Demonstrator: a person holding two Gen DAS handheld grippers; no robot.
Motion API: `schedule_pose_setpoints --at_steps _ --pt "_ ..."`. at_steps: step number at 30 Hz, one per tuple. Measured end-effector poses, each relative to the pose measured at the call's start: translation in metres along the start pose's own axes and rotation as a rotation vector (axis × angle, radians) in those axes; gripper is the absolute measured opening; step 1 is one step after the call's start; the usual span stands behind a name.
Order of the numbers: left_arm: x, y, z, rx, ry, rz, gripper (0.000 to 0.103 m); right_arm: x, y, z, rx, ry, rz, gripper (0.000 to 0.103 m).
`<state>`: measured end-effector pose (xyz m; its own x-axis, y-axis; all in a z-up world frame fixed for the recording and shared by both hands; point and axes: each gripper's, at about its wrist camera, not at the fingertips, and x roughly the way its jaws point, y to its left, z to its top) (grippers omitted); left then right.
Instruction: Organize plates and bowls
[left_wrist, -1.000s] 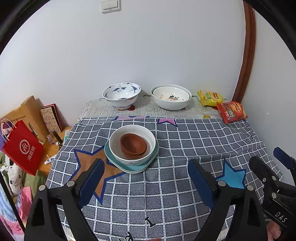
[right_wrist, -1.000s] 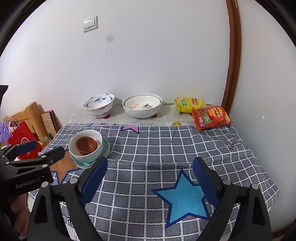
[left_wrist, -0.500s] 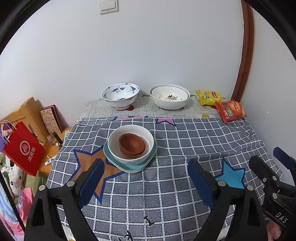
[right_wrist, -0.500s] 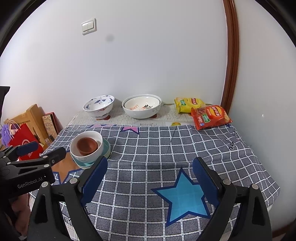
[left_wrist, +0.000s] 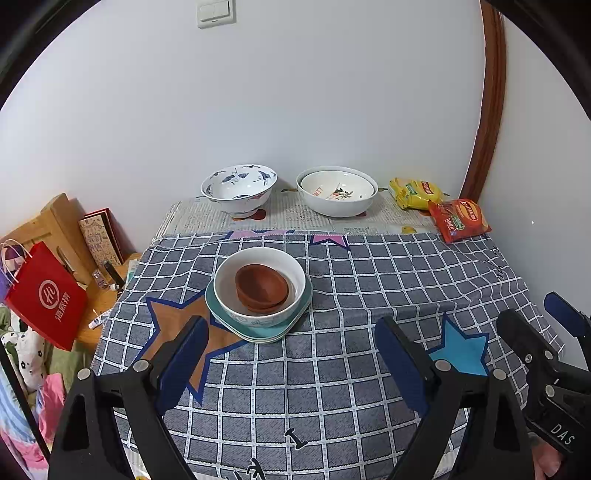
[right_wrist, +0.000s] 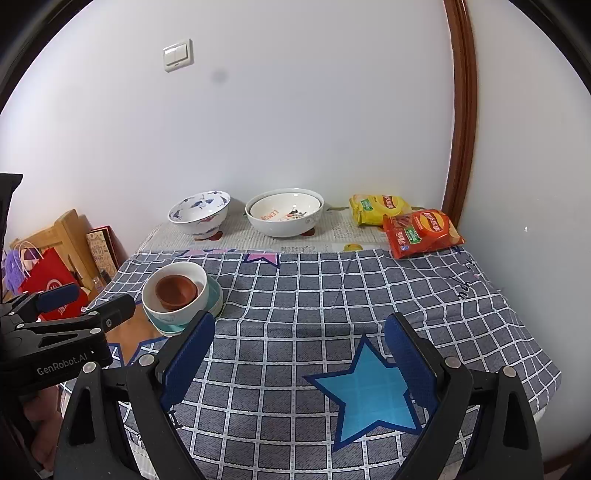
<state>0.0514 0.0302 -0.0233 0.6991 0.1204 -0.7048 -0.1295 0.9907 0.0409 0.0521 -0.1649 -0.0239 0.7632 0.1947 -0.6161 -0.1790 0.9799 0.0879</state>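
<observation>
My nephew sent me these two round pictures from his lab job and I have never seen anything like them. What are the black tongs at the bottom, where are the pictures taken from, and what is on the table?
No robot here: a person holds a two-finger gripper in each hand, and a wide-angle camera on each looks along its fingers. That is why the pictures look round. One shows the left gripper, the other the right gripper. Both stand open and hold nothing.

On the checked tablecloth sits a stack: teal plates, a white bowl on them, and brown bowls inside it. At the back, near the wall, stand a blue-patterned bowl and a large white bowl, with a yellow snack bag and a red snack bag beside them.
</observation>
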Motion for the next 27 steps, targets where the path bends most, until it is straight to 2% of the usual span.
schedule_pose_setpoints --at_steps 27 --pt "-0.0014 -0.0004 0.0003 -0.001 -0.003 -0.001 0.091 -0.0015 -0.0003 -0.0005 0.0 -0.005 0.005 0.092"
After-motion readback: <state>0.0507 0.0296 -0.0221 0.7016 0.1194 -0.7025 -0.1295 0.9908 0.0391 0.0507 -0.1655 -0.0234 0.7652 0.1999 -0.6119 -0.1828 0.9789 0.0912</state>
